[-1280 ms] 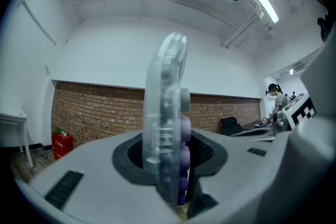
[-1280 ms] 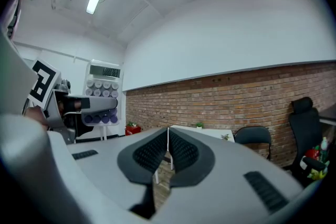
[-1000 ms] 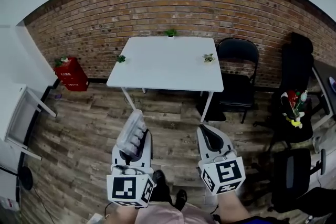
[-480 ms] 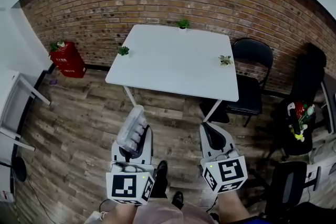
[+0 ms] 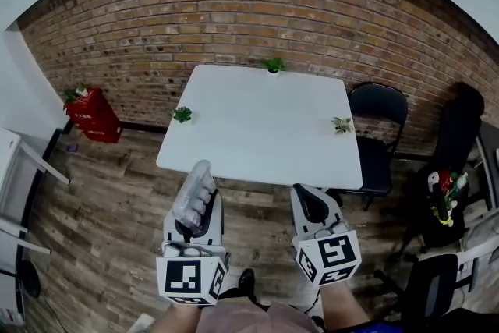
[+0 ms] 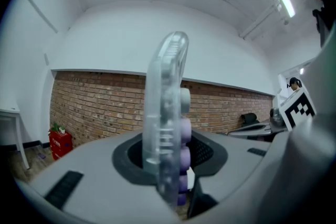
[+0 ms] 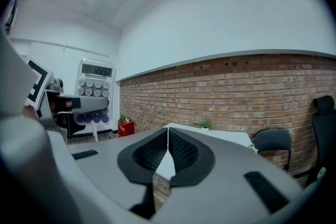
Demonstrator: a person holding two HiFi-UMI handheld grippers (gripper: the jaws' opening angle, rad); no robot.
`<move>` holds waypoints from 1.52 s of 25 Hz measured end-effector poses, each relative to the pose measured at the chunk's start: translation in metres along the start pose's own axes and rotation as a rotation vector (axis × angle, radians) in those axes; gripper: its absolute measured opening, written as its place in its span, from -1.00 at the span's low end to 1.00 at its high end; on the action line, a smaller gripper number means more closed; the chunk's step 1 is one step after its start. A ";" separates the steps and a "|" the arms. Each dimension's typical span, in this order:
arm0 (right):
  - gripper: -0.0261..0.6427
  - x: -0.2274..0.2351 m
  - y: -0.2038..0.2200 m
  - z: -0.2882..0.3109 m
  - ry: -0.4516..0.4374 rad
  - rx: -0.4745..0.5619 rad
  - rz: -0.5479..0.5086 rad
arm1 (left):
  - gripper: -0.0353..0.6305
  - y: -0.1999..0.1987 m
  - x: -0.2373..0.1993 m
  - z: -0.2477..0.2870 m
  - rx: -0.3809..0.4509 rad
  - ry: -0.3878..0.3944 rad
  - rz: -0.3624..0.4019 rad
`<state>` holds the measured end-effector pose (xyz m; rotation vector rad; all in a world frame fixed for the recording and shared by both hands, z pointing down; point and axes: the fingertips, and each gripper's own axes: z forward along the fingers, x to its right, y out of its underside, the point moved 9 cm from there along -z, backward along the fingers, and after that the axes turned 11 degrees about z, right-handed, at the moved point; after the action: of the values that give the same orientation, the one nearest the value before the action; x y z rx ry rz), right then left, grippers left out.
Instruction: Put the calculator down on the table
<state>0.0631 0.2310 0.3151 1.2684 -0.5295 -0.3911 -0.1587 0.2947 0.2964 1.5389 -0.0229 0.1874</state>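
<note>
- clear plastic with lilac round keys: in the head view the calculator (image 5: 193,193) stands on edge in the left gripper (image 5: 199,216), over the wood floor (image 5: 117,199) and just short of the near edge of the white table (image 5: 265,121); the right gripper (image 5: 310,203) is alongside, also short of that edge; three small plants (image 5: 182,115) sit near the table's rim, and its middle is bare
- left gripper view: the jaws are clamped on the calculator's (image 6: 165,113) lower end, pads pressing both faces; its body is upright and edge-on, keys to the right, with a brick wall (image 6: 94,107) beyond
- right gripper view: the dark pads (image 7: 181,152) meet tip to tip with nothing between them; the table (image 7: 220,136) lies ahead, and the calculator (image 7: 94,92) shows its display and keys off to the left
- step in hand, as i judge it: the carry to the table, with the set-down not yet begun; next the left gripper needs to reach over the bare top, lower and tip the calculator flat, then ease its jaws apart
</note>
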 end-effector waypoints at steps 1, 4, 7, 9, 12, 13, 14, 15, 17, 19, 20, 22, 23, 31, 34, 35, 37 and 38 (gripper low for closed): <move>-0.90 0.000 -0.005 0.006 0.006 0.008 -0.004 | -0.48 -0.001 -0.005 0.006 0.003 0.007 0.001; -0.91 0.003 -0.017 0.021 0.028 0.024 -0.012 | -0.48 -0.003 -0.016 0.026 0.007 0.024 0.002; -0.91 0.014 -0.023 0.030 0.052 0.025 -0.010 | -0.48 0.000 -0.018 0.045 0.001 0.039 -0.006; -0.91 0.022 -0.022 0.035 0.065 0.021 -0.003 | -0.48 0.005 -0.017 0.057 -0.012 0.054 -0.008; -0.91 0.034 -0.019 0.045 0.083 0.006 0.014 | -0.48 0.013 -0.014 0.076 -0.036 0.076 -0.012; -0.91 0.039 -0.017 0.048 0.090 0.001 0.021 | -0.48 0.015 -0.012 0.083 -0.044 0.083 -0.011; -0.91 0.044 -0.016 0.051 0.095 -0.002 0.028 | -0.48 0.017 -0.009 0.089 -0.051 0.091 -0.009; -0.91 0.050 -0.015 0.054 0.099 -0.004 0.035 | -0.48 0.019 -0.007 0.096 -0.059 0.099 -0.006; -0.91 0.062 -0.012 0.063 0.106 -0.003 0.051 | -0.48 0.023 -0.004 0.111 -0.074 0.112 0.001; -0.91 0.078 -0.012 0.076 0.114 -0.003 0.064 | -0.48 0.028 0.000 0.131 -0.087 0.120 0.005; -0.92 0.086 -0.011 0.083 0.119 -0.006 0.072 | -0.48 0.030 0.001 0.142 -0.092 0.123 0.008; -0.92 0.104 -0.010 0.098 0.123 -0.014 0.086 | -0.48 0.032 0.004 0.165 -0.103 0.124 0.017; -0.91 0.114 -0.011 0.106 0.123 -0.018 0.092 | -0.48 0.033 0.006 0.177 -0.108 0.123 0.021; -0.92 0.193 -0.037 0.181 0.083 -0.008 0.136 | -0.48 0.021 0.021 0.280 -0.129 0.102 0.068; -0.92 0.212 -0.056 0.205 0.049 0.018 0.125 | -0.47 0.006 0.026 0.306 -0.102 0.080 0.094; -0.92 0.216 -0.063 0.212 0.039 0.027 0.117 | -0.48 0.001 0.027 0.314 -0.091 0.074 0.097; -0.92 0.221 -0.077 0.223 0.018 0.042 0.102 | -0.47 -0.010 0.026 0.327 -0.069 0.057 0.098; -0.92 0.224 -0.083 0.227 0.007 0.049 0.092 | -0.47 -0.014 0.025 0.333 -0.058 0.047 0.098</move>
<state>0.1160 -0.0943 0.3171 1.2873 -0.5923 -0.2974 -0.0982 -0.0342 0.2969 1.4758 -0.0657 0.2985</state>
